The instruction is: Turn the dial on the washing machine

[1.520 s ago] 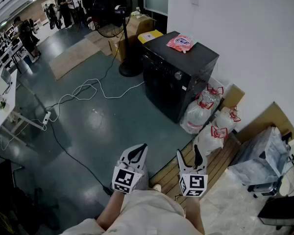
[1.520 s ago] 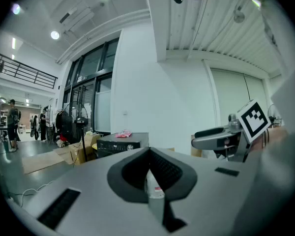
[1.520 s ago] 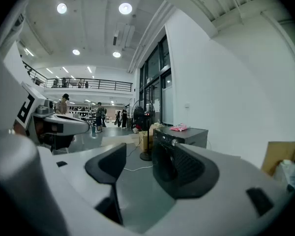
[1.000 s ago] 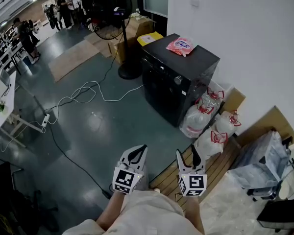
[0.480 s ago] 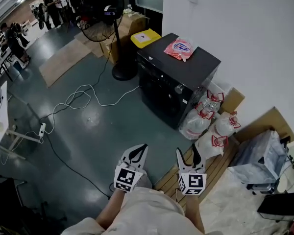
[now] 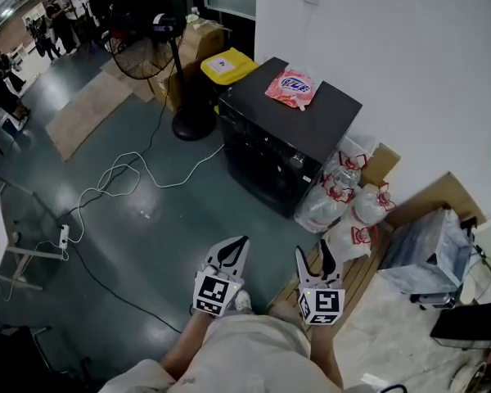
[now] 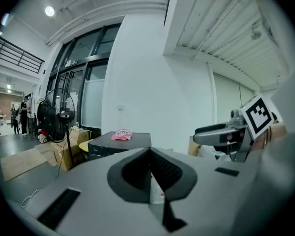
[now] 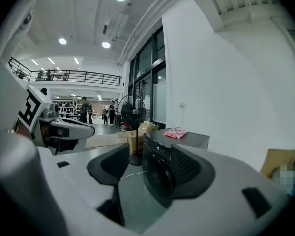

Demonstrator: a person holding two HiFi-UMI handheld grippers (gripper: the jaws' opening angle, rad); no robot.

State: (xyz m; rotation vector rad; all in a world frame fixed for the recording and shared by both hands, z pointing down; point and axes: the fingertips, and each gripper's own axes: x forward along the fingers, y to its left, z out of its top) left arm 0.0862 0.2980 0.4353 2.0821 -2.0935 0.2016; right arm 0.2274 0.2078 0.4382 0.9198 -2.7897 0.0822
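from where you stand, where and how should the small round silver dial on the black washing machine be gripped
Grip the small round silver dial by its rim, jaws either side, coming head-on at the front of the black washing machine. It is a round knob high on that upright face, so a frontal approach likely suits.

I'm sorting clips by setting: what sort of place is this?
Probably an open workshop or lab hall, not a home: a washing machine by the wall, a pedestal fan, cables across the floor.
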